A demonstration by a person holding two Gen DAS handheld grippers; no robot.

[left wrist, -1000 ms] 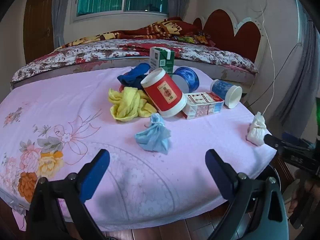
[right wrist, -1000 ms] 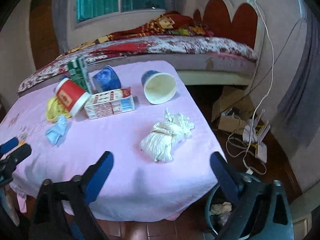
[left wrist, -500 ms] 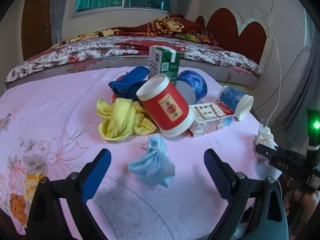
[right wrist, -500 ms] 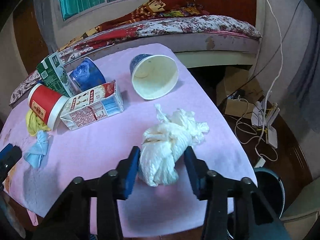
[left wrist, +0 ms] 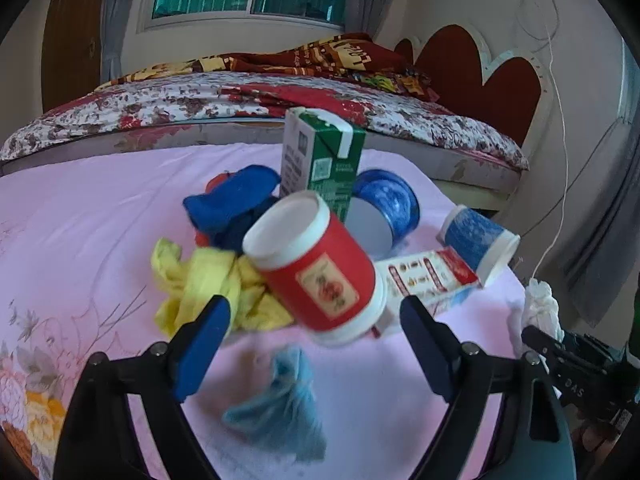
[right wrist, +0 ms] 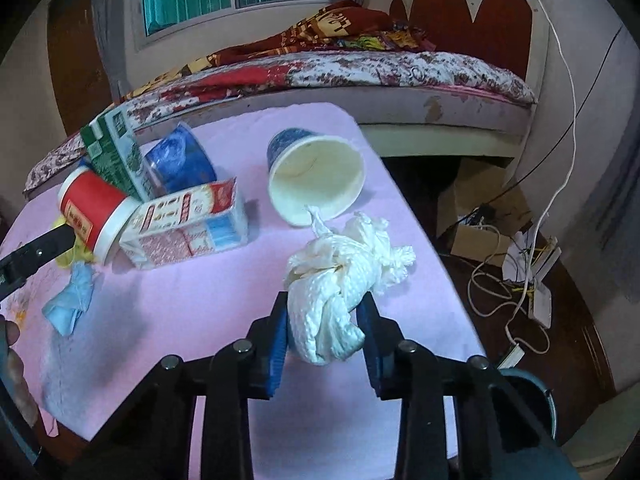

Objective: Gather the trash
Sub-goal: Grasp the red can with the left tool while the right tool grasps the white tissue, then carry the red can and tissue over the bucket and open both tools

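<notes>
The right tool is closing on the white paper wad in the lower middle of the right wrist view, both blue pads already pressing its lower end while the wad lies near the right edge of the pink-clothed surface. The grip looks shallow: only the lower lobe sits between the pads, and the loose upper tails could tear away or let the wad slip out on the lift. The bin shows only as a rim at the lower right, so a drop near that edge would likely land on the floor.

The left tool is spread wide and narrowing, with nothing pinched. In the left wrist view the blue tissue lies below and between its pads, while the tipped red cup fills the gap just above. Closing here risks catching or rolling the red cup instead of the tissue, and the cup leans against the yellow cloth and the red-and-white carton, so a nudge could shift the pile.

Behind stand the green carton, a blue bowl and a blue paper cup on its side
</notes>
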